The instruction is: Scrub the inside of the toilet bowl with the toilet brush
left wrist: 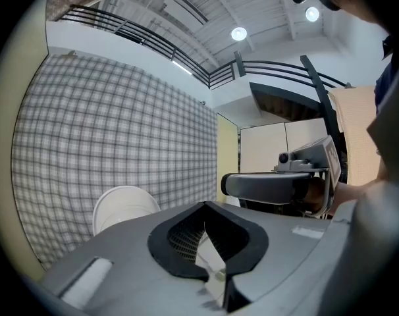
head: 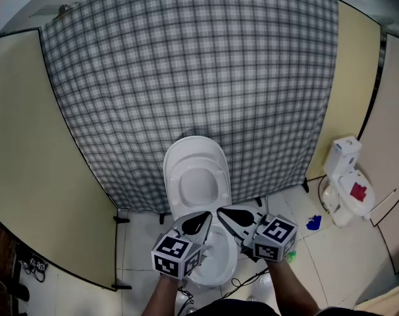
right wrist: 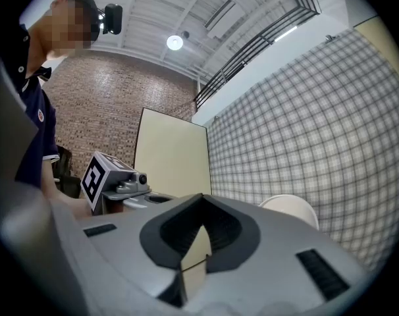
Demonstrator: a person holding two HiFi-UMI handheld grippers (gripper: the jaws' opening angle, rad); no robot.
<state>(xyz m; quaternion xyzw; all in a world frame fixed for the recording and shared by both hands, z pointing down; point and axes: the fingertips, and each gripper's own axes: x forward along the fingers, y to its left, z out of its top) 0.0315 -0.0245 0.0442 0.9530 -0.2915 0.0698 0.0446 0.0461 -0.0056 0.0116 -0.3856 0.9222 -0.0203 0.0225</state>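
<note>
A white toilet stands in front of the plaid curtain with its lid raised; the bowl lies below my hands. Both grippers hover side by side over the bowl's front. My left gripper is shut with nothing in it, and its tips meet in the left gripper view. My right gripper is also shut and empty, tips together in the right gripper view. The lid shows behind each one. I see no toilet brush in any view.
A grey plaid curtain hangs between beige partitions. At the right stands a second, smaller toilet with a red patch on it. A blue object lies on the tiled floor. Cables run near the bowl's base.
</note>
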